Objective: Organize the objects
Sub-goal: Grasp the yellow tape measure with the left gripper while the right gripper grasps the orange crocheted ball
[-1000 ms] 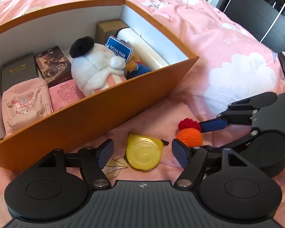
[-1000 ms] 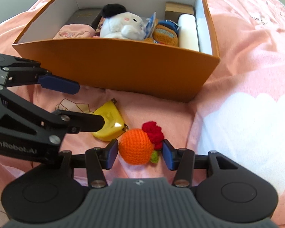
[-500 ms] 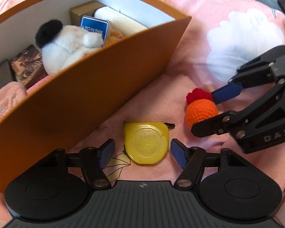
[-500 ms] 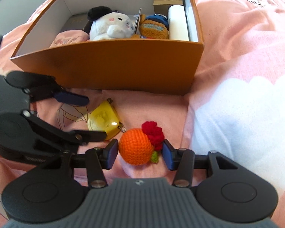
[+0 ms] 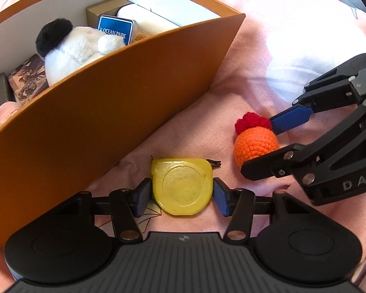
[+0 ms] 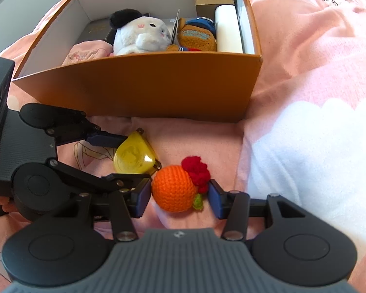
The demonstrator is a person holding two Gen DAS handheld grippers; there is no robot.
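A yellow tape measure lies flat on the pink bedspread in front of the orange box. My left gripper straddles it and its jaws are closing, with both blue pads touching the case's sides. To its right an orange crochet ball with a red tuft rests on the bedspread. My right gripper has that ball between its pads, one against the orange side, the other against the tuft. In the right wrist view the left gripper flanks the tape measure.
The orange box stands just behind both objects, holding a white plush, a brown plush, a blue tin, a white cylinder and small boxes. The pink bedspread with white clouds stretches to the right.
My left gripper came down over the tape measure and its jaws narrowed until the pads met the case. The right gripper stayed around the crochet ball.
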